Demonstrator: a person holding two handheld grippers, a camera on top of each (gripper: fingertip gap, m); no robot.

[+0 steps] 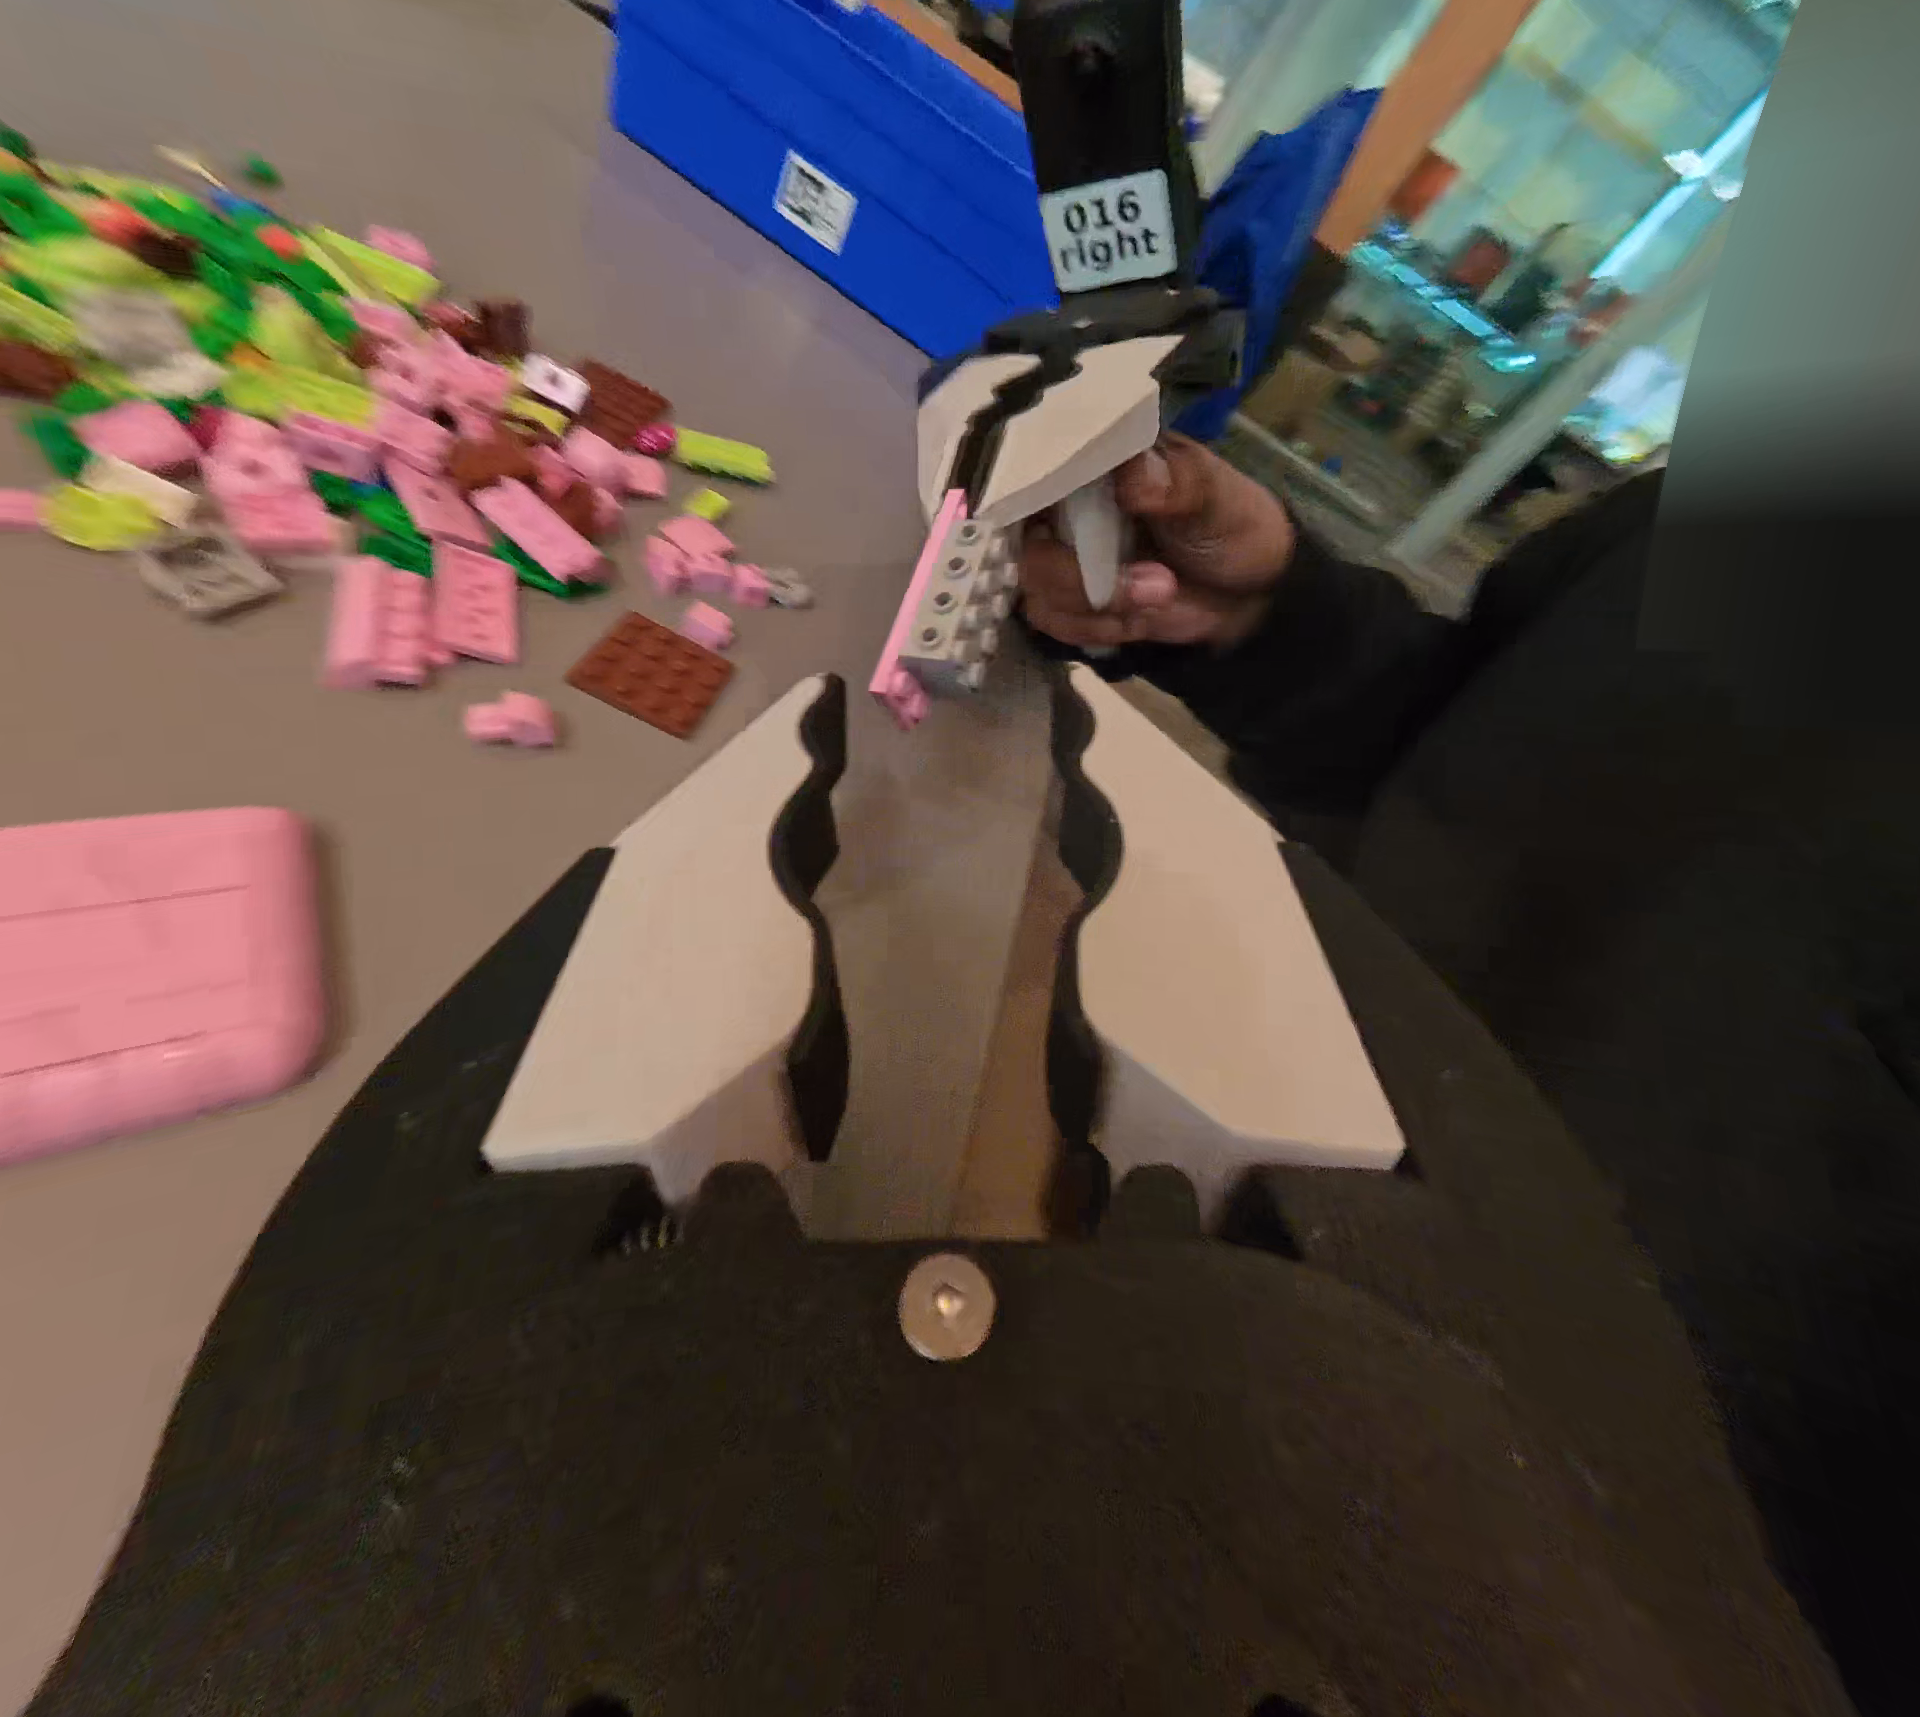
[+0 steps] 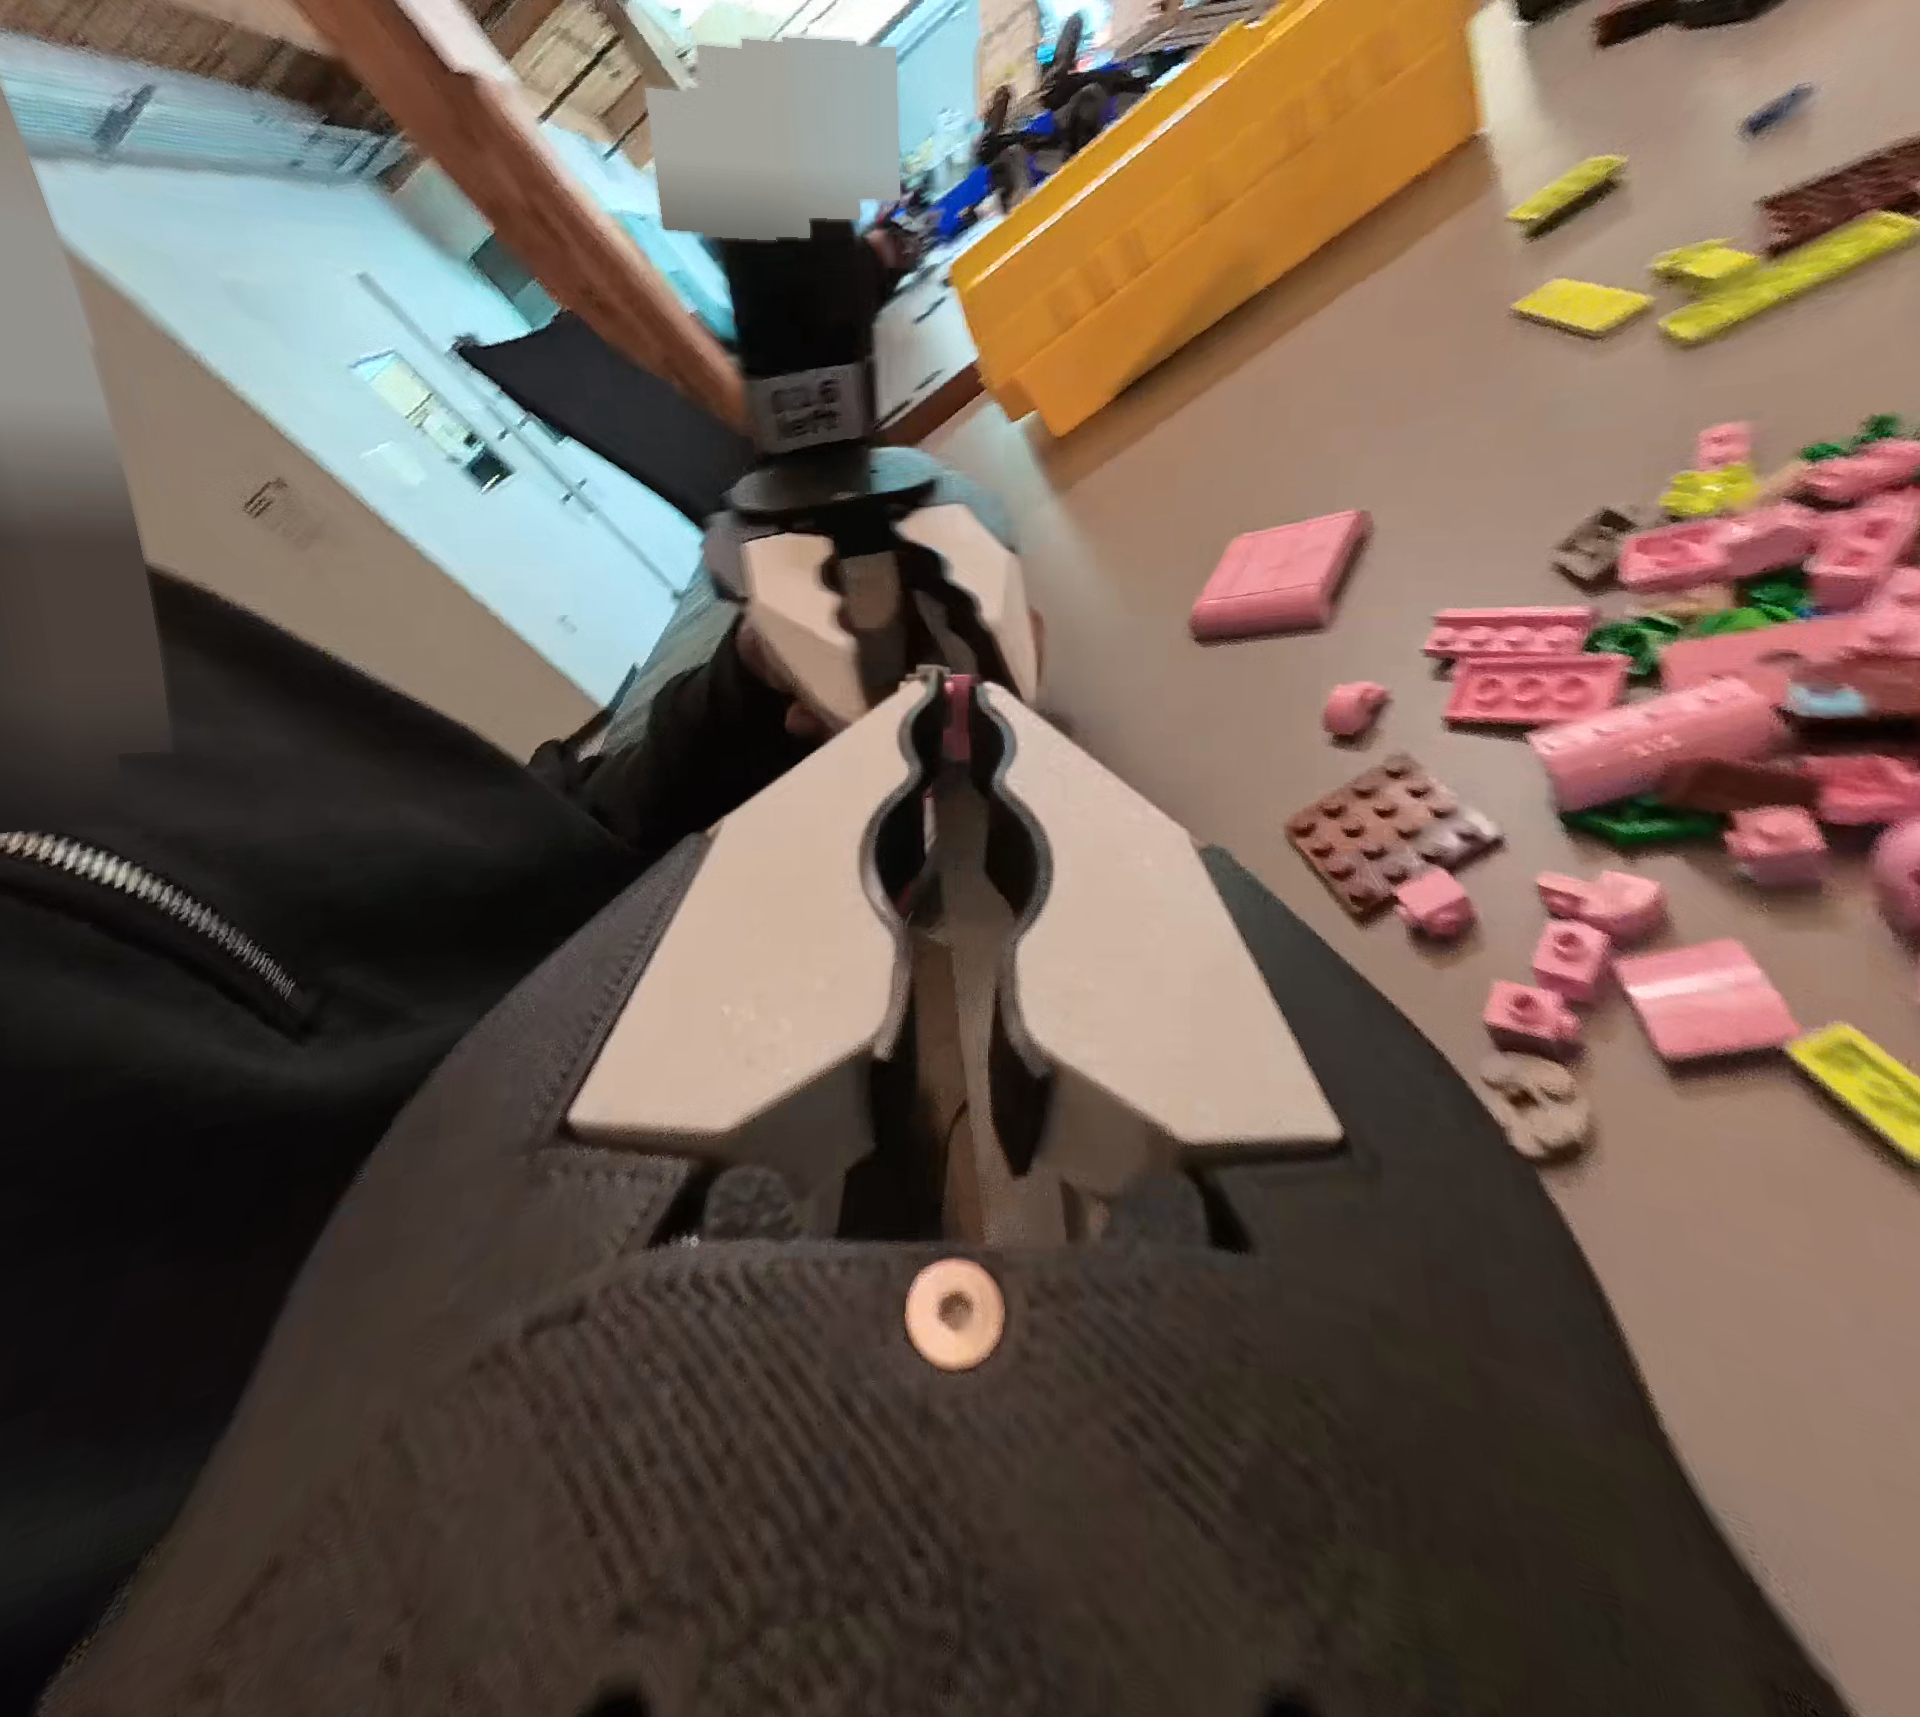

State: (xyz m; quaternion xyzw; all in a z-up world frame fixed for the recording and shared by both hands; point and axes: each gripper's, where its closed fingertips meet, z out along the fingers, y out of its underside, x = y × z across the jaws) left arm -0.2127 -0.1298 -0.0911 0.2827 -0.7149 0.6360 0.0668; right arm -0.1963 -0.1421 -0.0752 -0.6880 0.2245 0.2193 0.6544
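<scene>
My left gripper [image 1: 951, 691] is open and empty, held above the grey table [image 1: 436, 109]. Just in front of its tips hangs a small build of a pink plate and a grey brick [image 1: 940, 613]. My right gripper [image 1: 971, 504] is shut on the top of that build and faces my left one. In the right wrist view my right gripper [image 2: 956, 696] is shut on the pink plate [image 2: 958, 717], seen edge-on between the tips. The left gripper [image 2: 883, 618] is open just beyond it. A person's hand [image 1: 1153, 555] holds the right gripper's handle.
A pile of pink, green, lime and brown bricks [image 1: 312, 420] lies on the table. A brown plate [image 1: 652, 672] and a pink rounded tile [image 1: 145, 971] lie near the left gripper. A blue bin [image 1: 810, 150] and a yellow bin [image 2: 1226, 192] stand farther back. Less than 4 cm separates the two grippers' tips. About 11 centimetres separates my left fingertips from the pink rounded tile [image 1: 145, 971].
</scene>
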